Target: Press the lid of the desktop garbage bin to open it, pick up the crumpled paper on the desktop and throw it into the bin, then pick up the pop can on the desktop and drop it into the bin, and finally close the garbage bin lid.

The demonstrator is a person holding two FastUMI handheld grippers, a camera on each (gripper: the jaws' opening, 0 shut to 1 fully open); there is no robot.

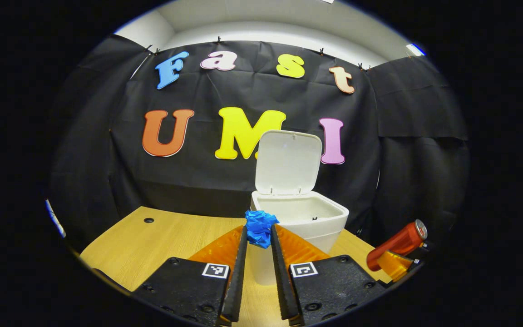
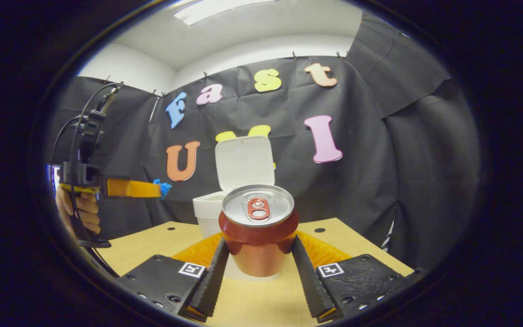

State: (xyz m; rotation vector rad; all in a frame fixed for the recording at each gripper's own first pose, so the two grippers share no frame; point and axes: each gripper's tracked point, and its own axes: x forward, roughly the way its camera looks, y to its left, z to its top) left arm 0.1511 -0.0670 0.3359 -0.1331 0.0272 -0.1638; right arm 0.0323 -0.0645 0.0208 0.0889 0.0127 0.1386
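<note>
Both grippers are loaded: left gripper point(image 1: 258, 236) jaws pinch the soft, light crumpled paper point(image 1: 260, 227) before the open bin point(image 1: 300, 213); right gripper point(image 2: 259, 256) jaws squeeze the slick, dentable can point(image 2: 258, 231) mid-body above the counter point(image 2: 152, 245).

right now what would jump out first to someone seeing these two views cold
The white bin at the back of the wooden table, its lid standing straight up. Just in front of it, the left gripper pinches a crumpled blue paper near the rim. In the right gripper view, a red pop can sits gripped between the right gripper fingers, its silver top facing the camera.
</note>
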